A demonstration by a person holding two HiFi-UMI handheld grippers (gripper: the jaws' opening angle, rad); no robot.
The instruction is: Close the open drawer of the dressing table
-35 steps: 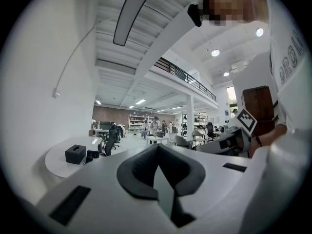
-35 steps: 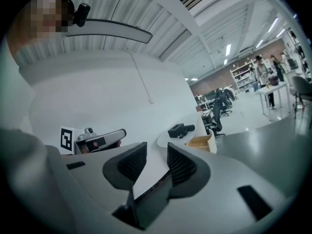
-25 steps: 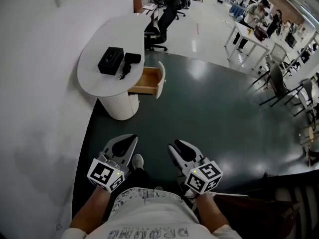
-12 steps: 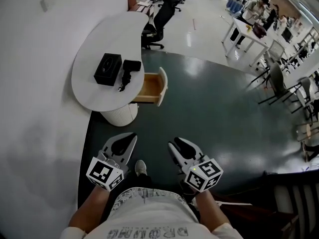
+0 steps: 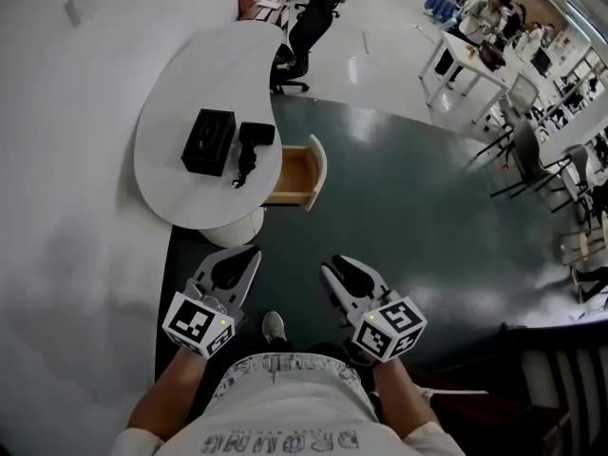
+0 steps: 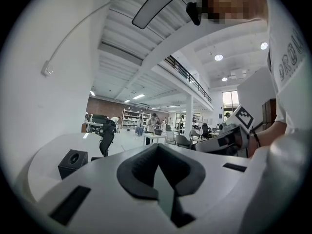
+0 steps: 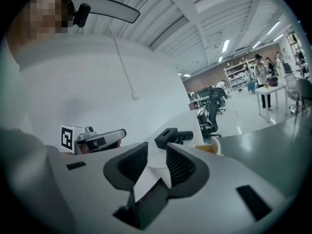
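Drawer (image 5: 296,174): stands pulled out from under the bench (image 5: 166,183) edge, over the dark floor (image 5: 399,226). Wood inside, white curved front. It is ahead of both grippers and well apart from them.

Risks, as I judge them:
- A push on one corner of the curved front could skew the drawer and jam it partway.
- A hard shove could jolt the bench. The black box (image 5: 209,142) and the dark corded device (image 5: 252,145) lie just above the opening, and the cord runs near the edge, so it could slip down and get caught.
- Fingers could skid off the rounded front.

Left gripper (image 5: 239,256): fingers closed tip to tip, nothing in them.
Right gripper (image 5: 334,268): fingers released, gap clear. They have just been easing slightly closer.

Hard to make out:
- The drawer's rear part sits under the bench top; runners unseen.
- No handle can be made out.
- The right gripper view shows only a sliver of the drawer past one finger; the left gripper view shows none.
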